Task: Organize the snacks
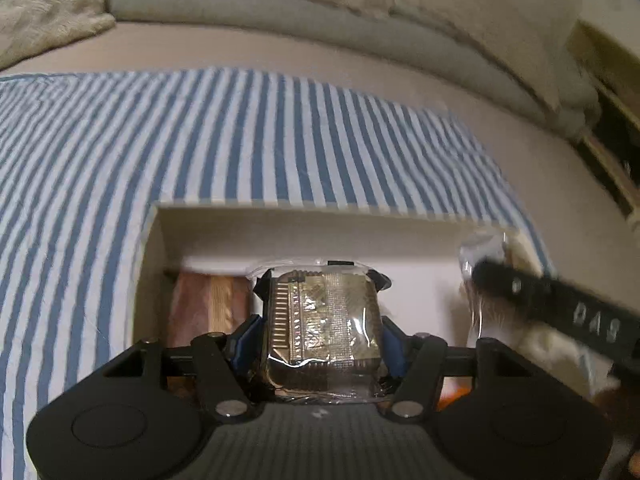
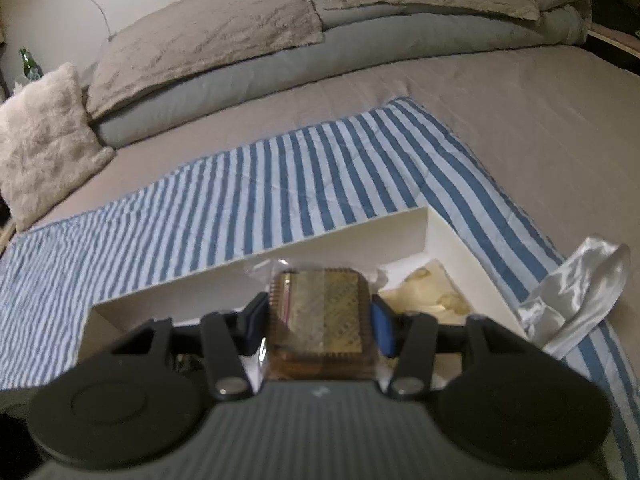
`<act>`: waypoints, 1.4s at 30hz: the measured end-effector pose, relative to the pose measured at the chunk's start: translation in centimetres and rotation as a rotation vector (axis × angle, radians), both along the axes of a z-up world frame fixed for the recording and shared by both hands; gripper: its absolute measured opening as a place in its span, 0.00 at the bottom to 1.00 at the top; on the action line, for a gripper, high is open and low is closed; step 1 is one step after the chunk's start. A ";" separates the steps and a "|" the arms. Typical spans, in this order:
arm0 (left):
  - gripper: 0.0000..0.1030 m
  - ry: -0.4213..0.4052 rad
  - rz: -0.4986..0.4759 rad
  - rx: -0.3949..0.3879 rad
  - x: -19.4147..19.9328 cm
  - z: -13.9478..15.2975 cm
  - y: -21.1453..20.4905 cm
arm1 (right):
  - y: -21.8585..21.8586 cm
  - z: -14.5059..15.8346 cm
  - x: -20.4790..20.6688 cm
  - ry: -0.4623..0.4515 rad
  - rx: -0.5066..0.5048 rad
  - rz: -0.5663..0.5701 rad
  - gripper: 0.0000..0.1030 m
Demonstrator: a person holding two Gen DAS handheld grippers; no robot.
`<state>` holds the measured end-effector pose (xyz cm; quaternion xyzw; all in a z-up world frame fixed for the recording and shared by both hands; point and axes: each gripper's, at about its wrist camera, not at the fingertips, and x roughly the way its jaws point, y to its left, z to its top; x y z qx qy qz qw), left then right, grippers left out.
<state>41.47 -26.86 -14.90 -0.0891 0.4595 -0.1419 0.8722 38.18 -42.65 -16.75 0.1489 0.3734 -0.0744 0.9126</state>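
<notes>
Two tongs are each gripping one clear-wrapped waffle biscuit: the left gripper [image 1: 322,322] is pinching its wafer packet [image 1: 324,320] partway open, the right gripper [image 2: 320,320] its own biscuit [image 2: 320,316], both hanging over one white box [image 2: 460,248], with the striped cloth [image 2: 260,192] lying beyond, no readable branding

Bed [image 2: 500,92] — striped cloth [image 2: 280,184], pillows [image 2: 208,36], fluffy cushion [image 2: 44,132] directly on it
</notes>
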 end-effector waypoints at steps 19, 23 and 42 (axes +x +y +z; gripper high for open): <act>0.78 -0.037 -0.002 -0.025 0.1 1.8 1.6 | 0.4 1.4 0.3 0.042 0.013 0.016 0.73; 0.78 -0.050 -0.010 -0.002 -0.9 2.9 1.9 | 1.0 2.3 -0.6 0.056 -0.006 0.037 0.73; 1.00 -0.109 -0.009 0.091 -6.7 9.9 6.6 | 3.2 8.5 -7.7 0.024 -0.102 -0.031 1.00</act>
